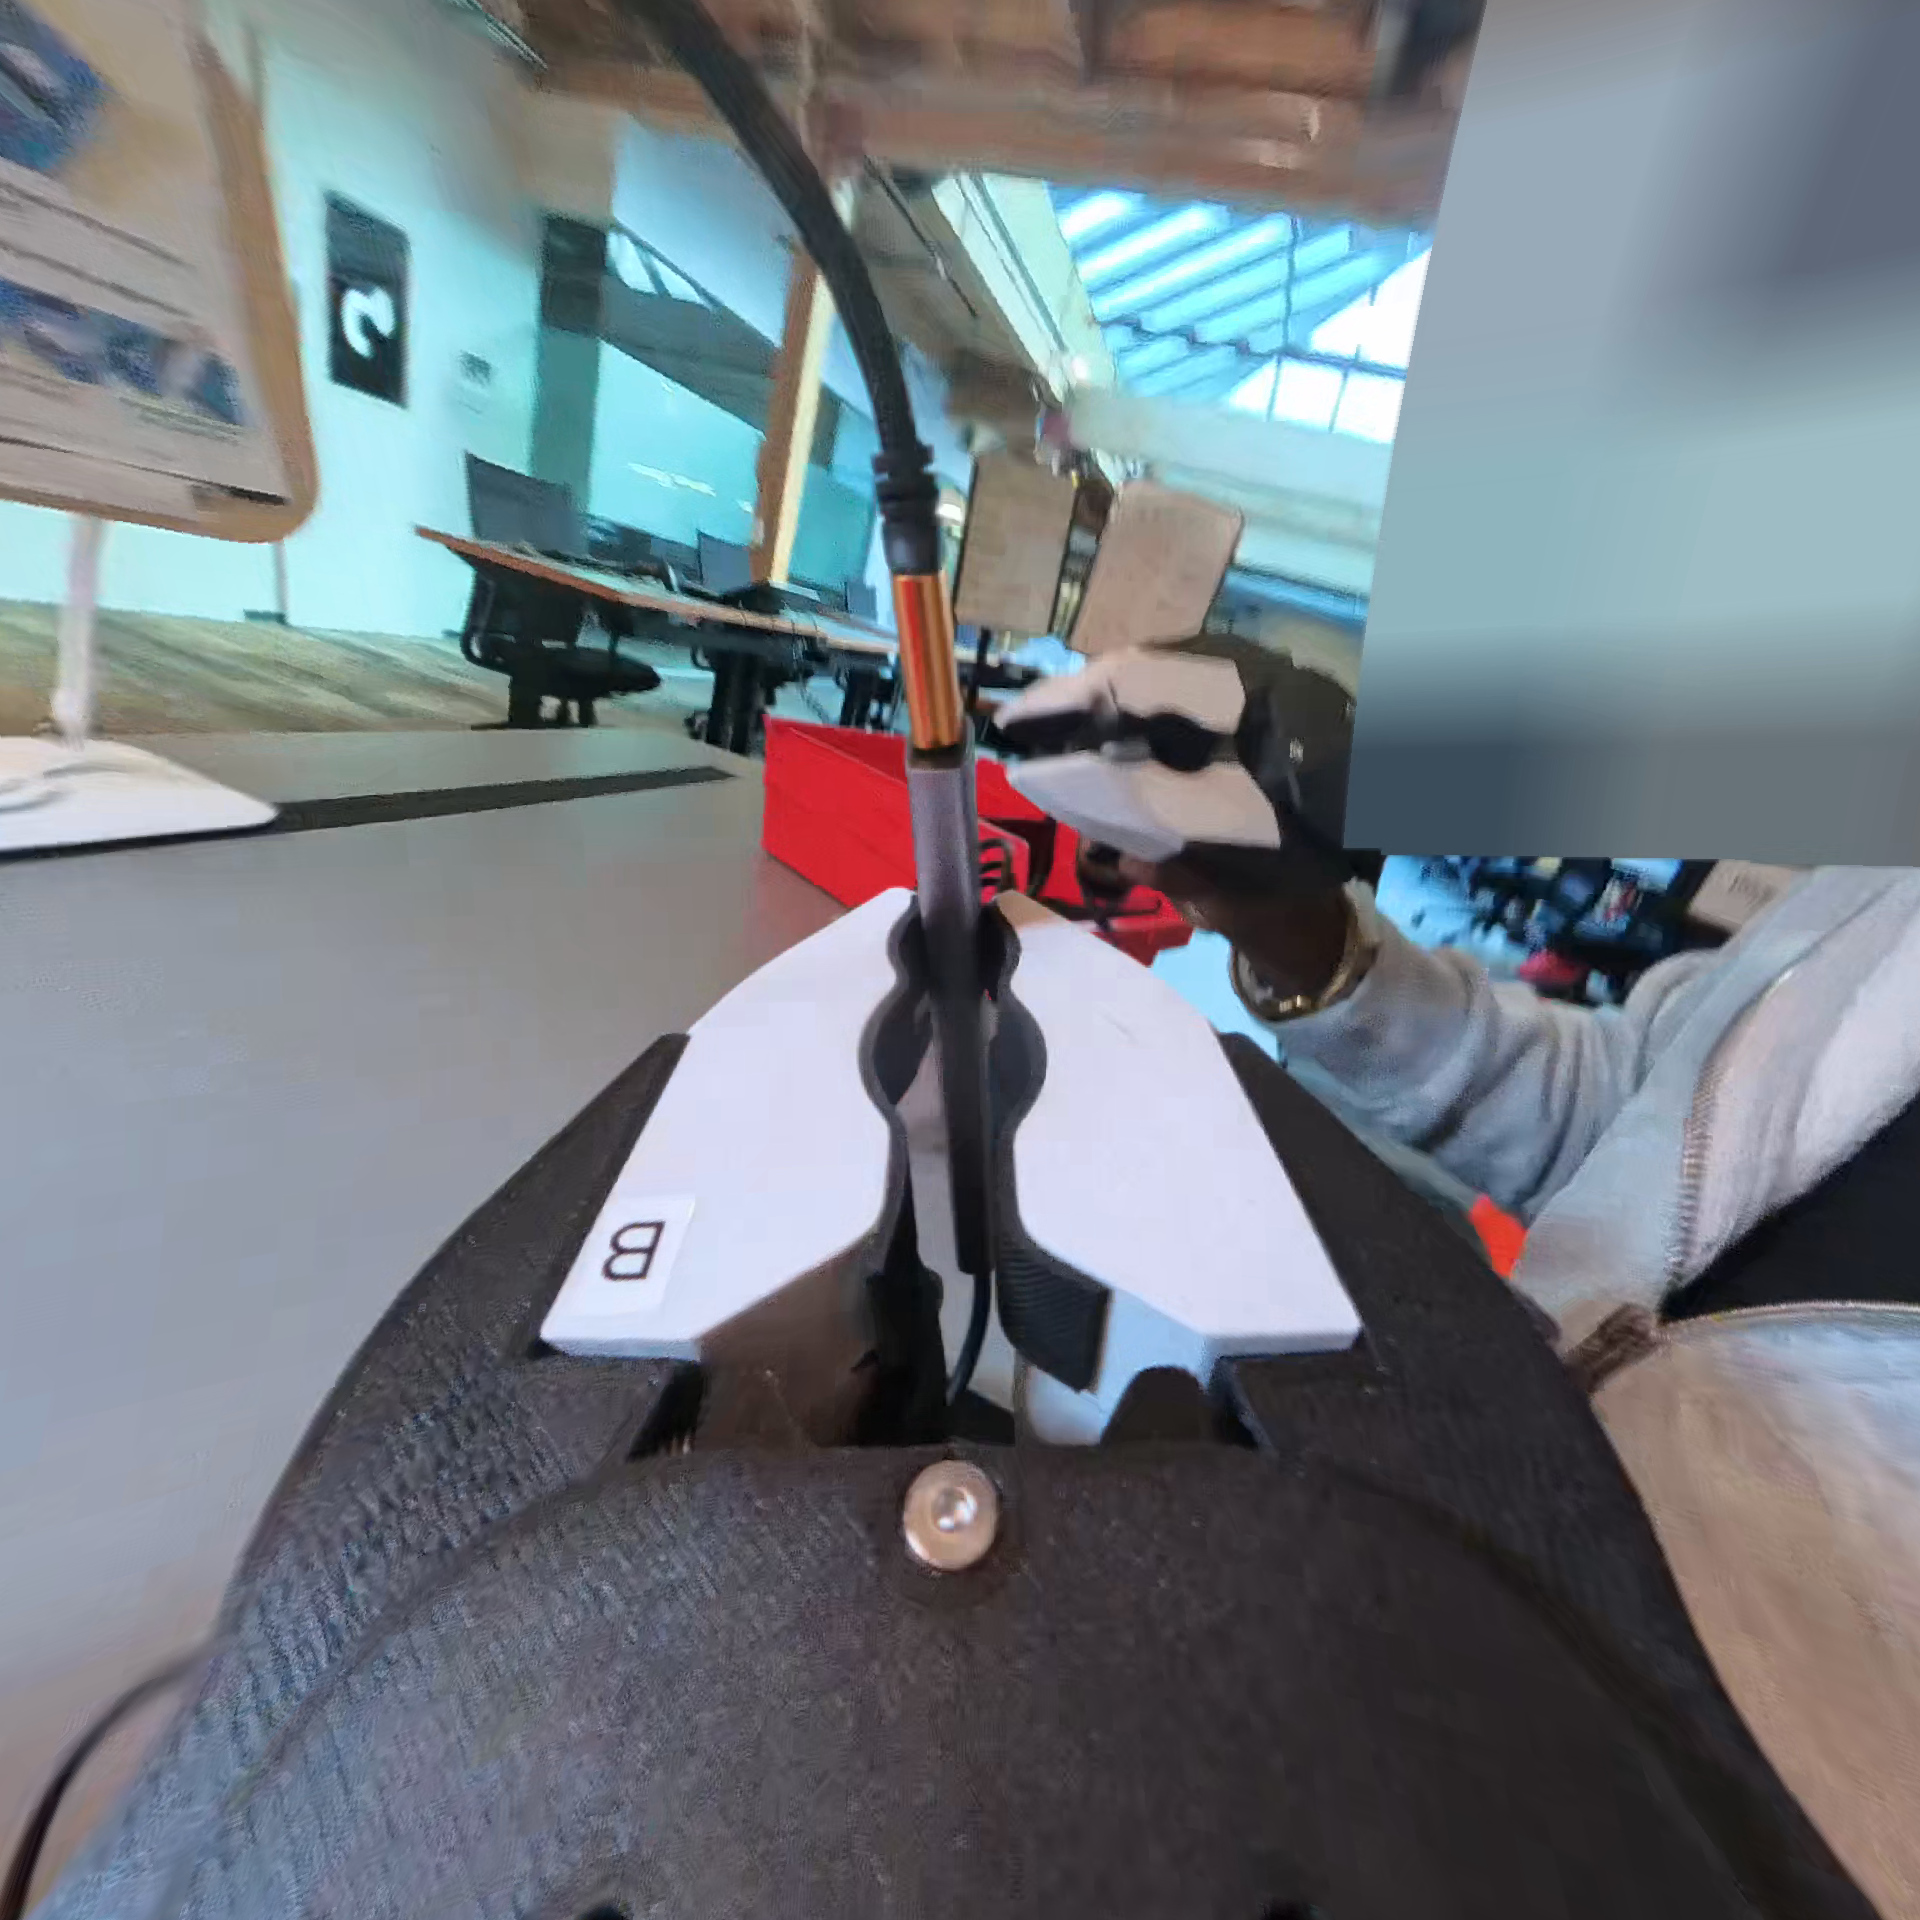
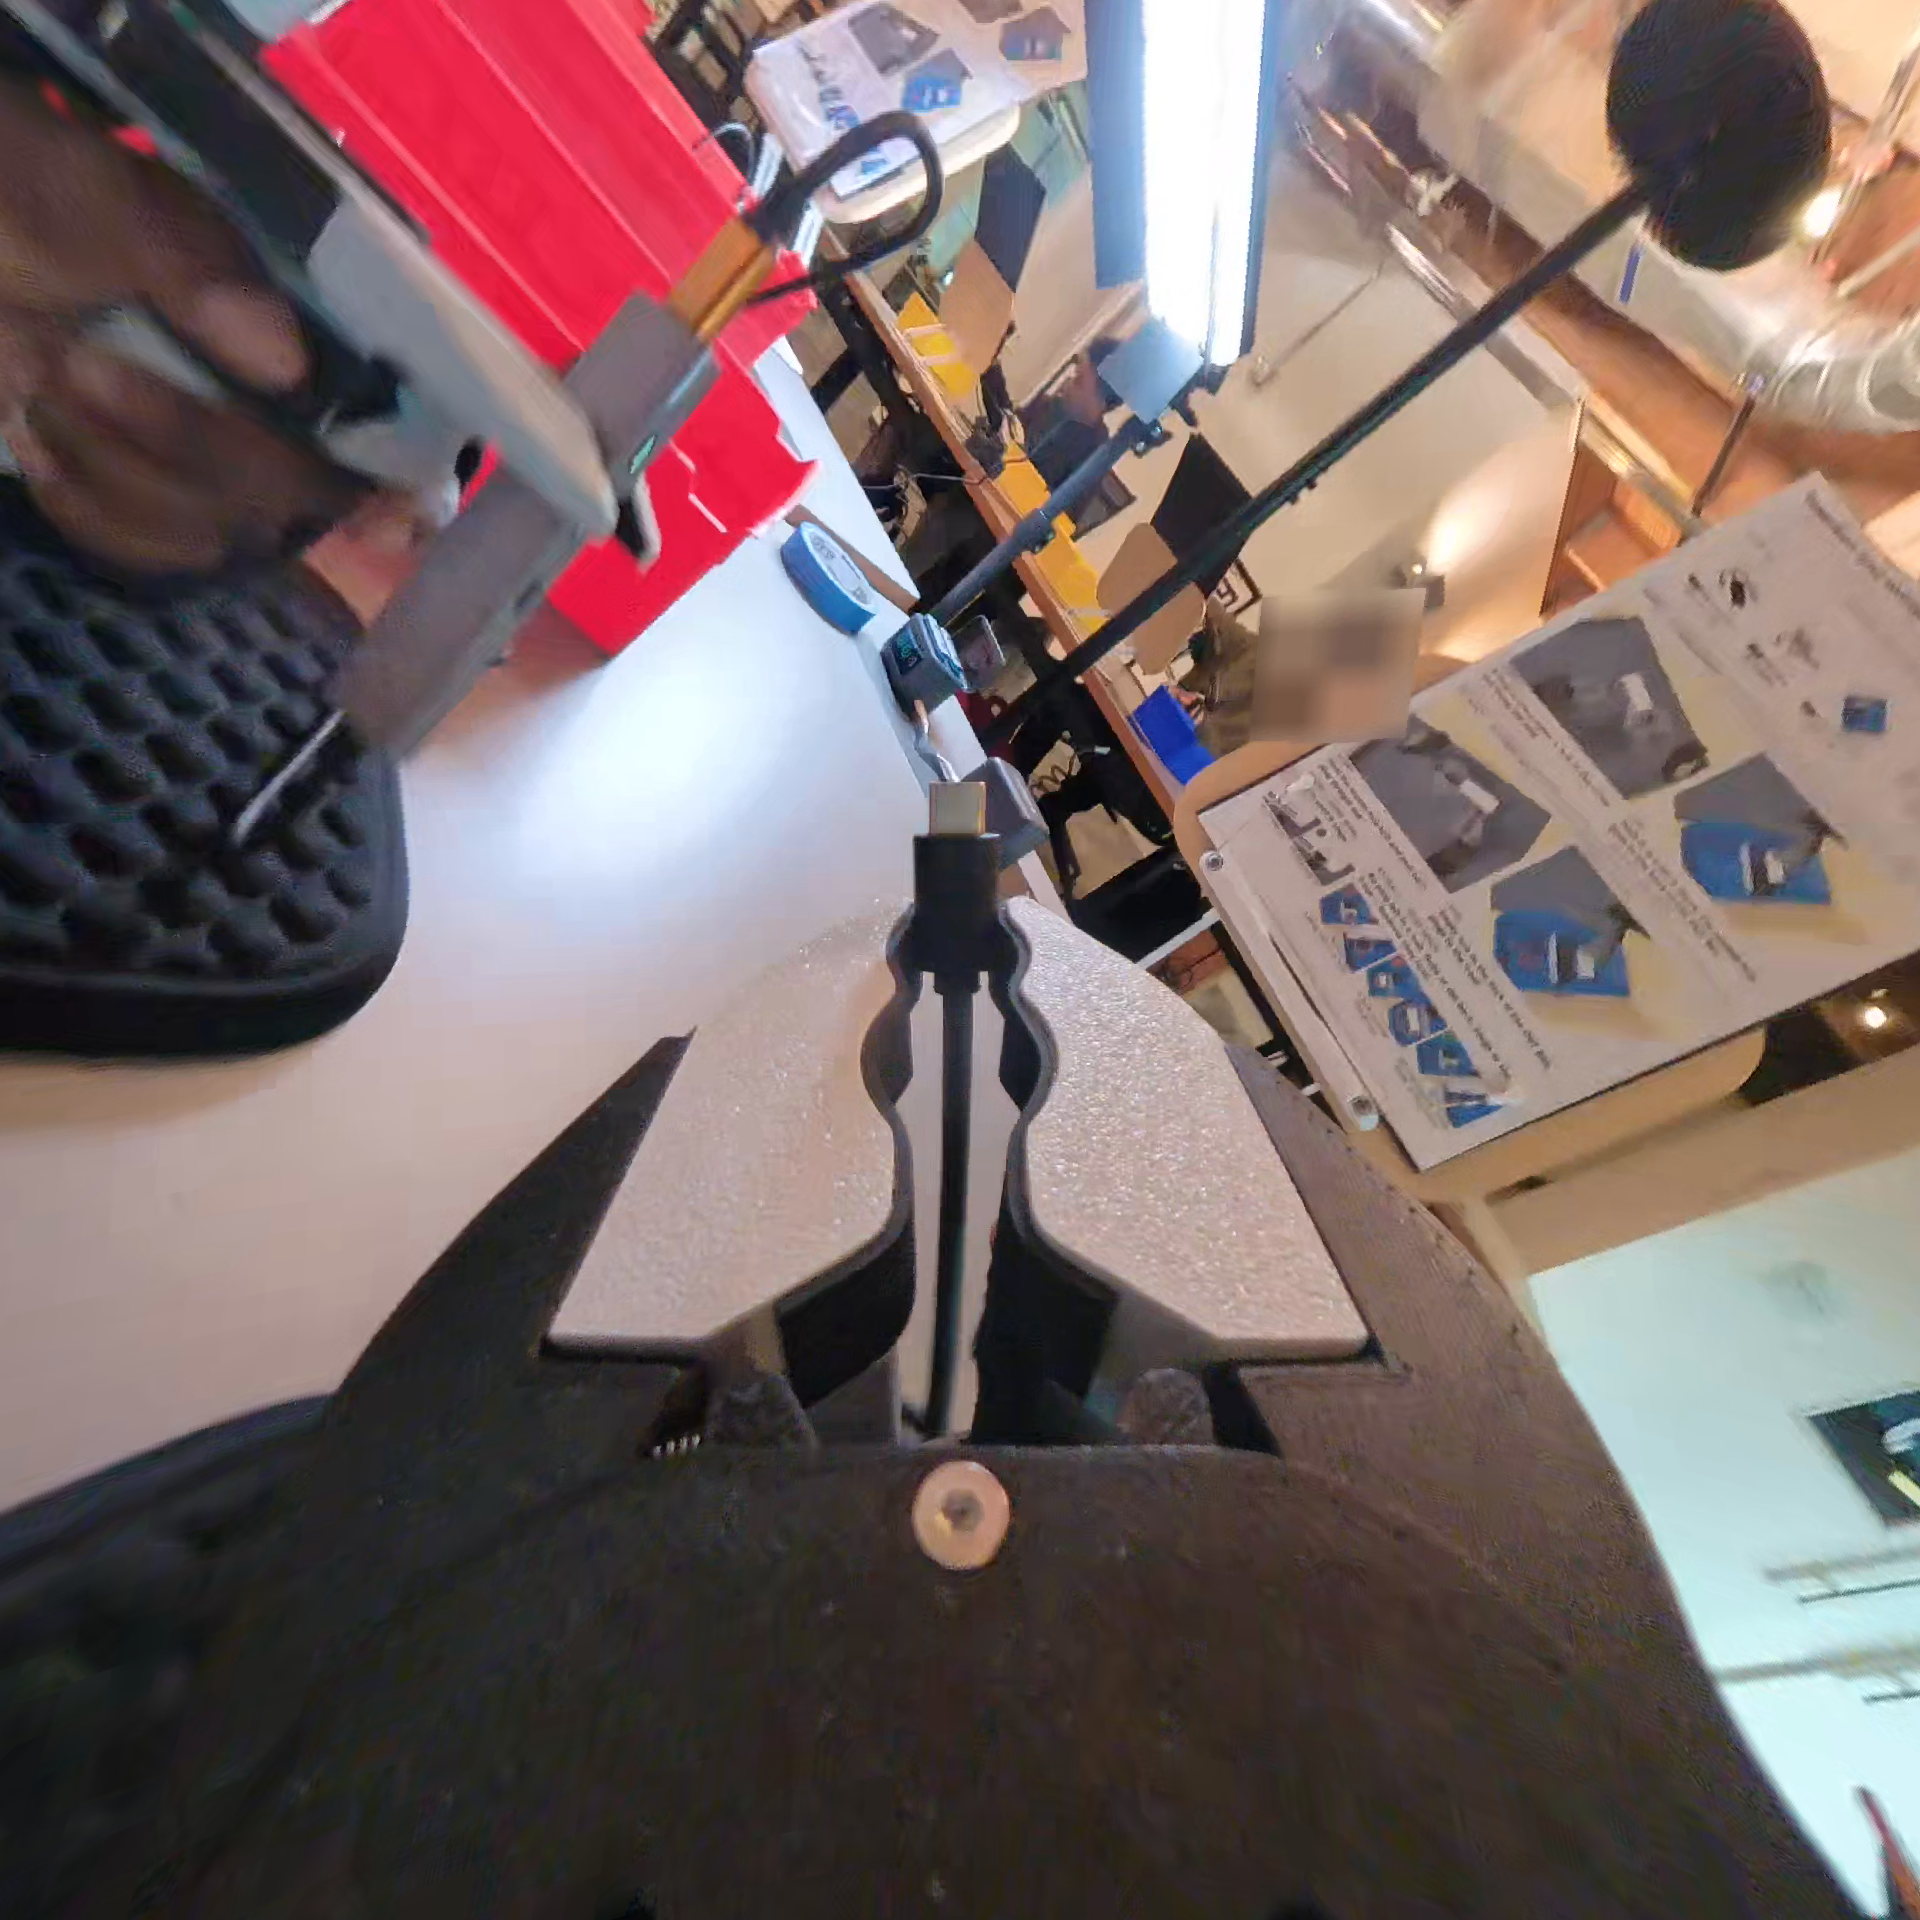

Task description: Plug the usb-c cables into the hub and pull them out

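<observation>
Two grippers, each clamped on a task item, above a grey table.

Left gripper [image 1: 948,935]: fingers pressed onto the grey hub [image 1: 943,831], copper-sleeved black cable [image 1: 928,665] plugged into its far end. Right gripper [image 2: 956,935]: pinching a black usb-c plug [image 2: 956,873], metal tip exposed, apart from the hub. Red bin [image 1: 831,800] behind the hub.

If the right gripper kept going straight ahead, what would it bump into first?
Probably nothing close. The right gripper points its USB-C plug past the table edge into open room; depth is unclear.
</observation>
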Demonstrator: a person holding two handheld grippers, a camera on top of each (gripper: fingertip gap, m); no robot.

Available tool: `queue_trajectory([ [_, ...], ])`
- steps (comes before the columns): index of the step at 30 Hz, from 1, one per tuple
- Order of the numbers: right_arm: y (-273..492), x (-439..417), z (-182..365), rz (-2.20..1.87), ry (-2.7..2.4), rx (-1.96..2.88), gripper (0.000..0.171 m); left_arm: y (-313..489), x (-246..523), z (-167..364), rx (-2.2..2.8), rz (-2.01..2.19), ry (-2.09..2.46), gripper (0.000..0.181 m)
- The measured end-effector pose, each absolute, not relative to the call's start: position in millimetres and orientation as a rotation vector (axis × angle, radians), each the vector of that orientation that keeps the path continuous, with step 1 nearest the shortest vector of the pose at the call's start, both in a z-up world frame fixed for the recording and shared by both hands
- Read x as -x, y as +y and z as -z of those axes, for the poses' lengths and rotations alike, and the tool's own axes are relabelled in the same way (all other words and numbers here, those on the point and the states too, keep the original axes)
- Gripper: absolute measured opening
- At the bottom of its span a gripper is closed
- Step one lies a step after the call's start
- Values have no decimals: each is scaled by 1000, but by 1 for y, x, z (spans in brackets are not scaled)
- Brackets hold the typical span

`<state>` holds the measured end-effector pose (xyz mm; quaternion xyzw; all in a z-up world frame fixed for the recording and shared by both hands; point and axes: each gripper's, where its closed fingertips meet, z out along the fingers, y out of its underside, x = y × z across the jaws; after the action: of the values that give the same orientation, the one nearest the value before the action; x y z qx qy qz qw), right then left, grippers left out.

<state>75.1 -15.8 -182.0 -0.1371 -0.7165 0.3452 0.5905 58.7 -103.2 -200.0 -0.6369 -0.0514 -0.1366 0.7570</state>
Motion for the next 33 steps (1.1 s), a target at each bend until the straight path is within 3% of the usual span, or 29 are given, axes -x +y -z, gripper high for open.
queue_trajectory([
  [5, 6, -83, 134, -1198, -1457, 503, 12, -79, -73, 215, 1427, 391, -76, 10],
  [10, 53, -114, 68, -1327, -1193, 591, 12, -82, -77, 216, 1344, 340, -59, 10],
  [18, 158, -160, -7, -931, -971, 734, 12, -94, -68, 207, 1221, 396, -108, 10],
  [23, 230, -168, 22, -703, -931, 890, 12, -95, -63, 207, 1205, 422, -139, 10],
  [33, 312, -169, 181, -495, -1002, 1359, 13, -94, -62, 208, 1206, 443, -149, 10],
])
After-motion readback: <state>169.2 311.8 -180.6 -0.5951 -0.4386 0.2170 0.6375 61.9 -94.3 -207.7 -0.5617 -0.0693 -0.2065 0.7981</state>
